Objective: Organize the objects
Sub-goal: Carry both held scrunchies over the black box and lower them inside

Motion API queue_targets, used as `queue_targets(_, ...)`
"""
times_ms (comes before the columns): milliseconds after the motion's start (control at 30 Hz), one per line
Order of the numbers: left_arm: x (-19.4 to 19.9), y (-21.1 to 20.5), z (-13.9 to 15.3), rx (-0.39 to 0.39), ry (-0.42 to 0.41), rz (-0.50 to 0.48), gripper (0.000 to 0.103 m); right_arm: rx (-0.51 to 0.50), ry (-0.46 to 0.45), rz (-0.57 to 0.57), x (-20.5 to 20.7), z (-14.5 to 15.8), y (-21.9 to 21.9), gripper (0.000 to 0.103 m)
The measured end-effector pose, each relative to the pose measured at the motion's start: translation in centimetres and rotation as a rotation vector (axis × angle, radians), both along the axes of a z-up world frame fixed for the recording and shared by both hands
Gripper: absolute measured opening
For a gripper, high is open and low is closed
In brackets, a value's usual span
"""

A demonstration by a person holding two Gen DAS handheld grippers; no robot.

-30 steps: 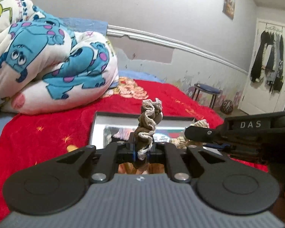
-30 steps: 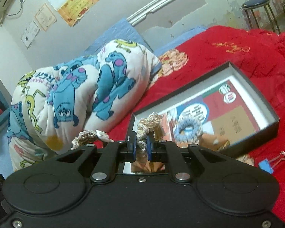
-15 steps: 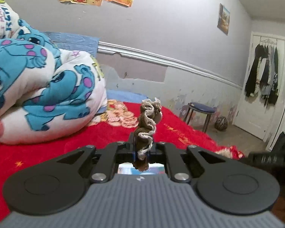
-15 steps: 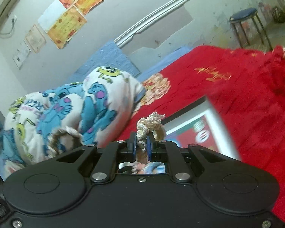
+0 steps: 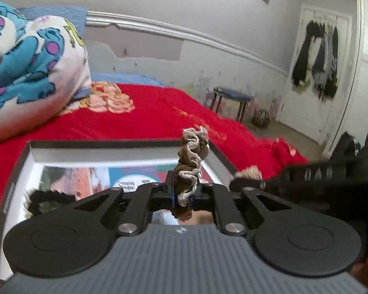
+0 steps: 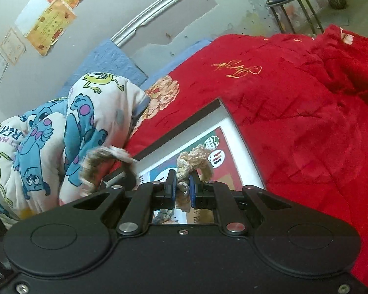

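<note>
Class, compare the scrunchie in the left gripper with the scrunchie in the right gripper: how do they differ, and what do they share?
Colour: the left scrunchie is dark brown with a pale trim; the right scrunchie is pale beige throughout.
Pose: the left scrunchie stands up tall from the left gripper; the right scrunchie bunches low and spreads sideways over the right gripper.
Shared: both are ruffled, both are pinched between shut jaws, and both are above the open box.

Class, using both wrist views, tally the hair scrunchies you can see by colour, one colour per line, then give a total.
Brown scrunchie with white trim, clamped in the left tool: 1
Beige crocheted scrunchie, clamped in the right tool: 1
Black fluffy scrunchie, lying in the black-rimmed shallow box: 1
Total: 3
</note>
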State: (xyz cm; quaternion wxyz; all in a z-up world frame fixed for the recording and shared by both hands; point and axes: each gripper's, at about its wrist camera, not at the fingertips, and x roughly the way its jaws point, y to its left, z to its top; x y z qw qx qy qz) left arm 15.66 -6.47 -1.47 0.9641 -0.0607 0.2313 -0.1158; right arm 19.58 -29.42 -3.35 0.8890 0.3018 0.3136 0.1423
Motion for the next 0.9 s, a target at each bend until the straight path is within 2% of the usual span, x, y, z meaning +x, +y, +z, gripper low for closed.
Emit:
queue_targets(400,0.0,-1.9,-1.9,0.089,0.051,-0.012,0.016,0.009,0.037,0.019,-0.3,-1.0,0.6,0.012)
queue_targets(900,0.4,-1.7,-2.4,0.088,0.090,0.003,0.019,-0.009,0.062,0.032,-0.1,-1.8,1.3,0.012)
